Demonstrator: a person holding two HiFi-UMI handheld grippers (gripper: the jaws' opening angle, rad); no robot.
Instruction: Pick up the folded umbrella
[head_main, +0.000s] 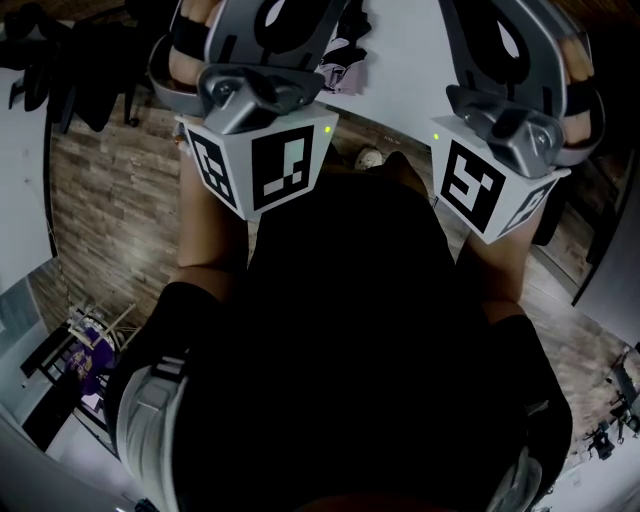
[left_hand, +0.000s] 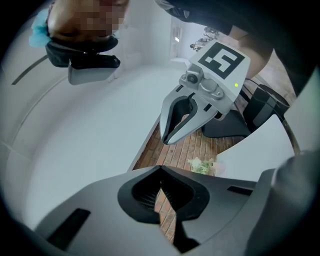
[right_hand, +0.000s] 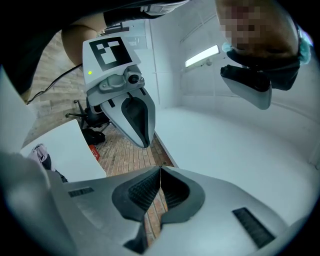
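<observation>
No folded umbrella shows in any view. My left gripper is shut, its black pads meeting at the tip with nothing between them. My right gripper is shut too and holds nothing. Both are held up in front of the person's black-clad chest, side by side and facing each other. The left gripper view shows the right gripper with its jaws together. The right gripper view shows the left gripper the same way. In the head view only their marker cubes appear, the left cube and the right cube.
A wood-plank floor lies below, with a pale crumpled thing on it. A black chair base stands by a white table, beside a red item. White walls surround the area.
</observation>
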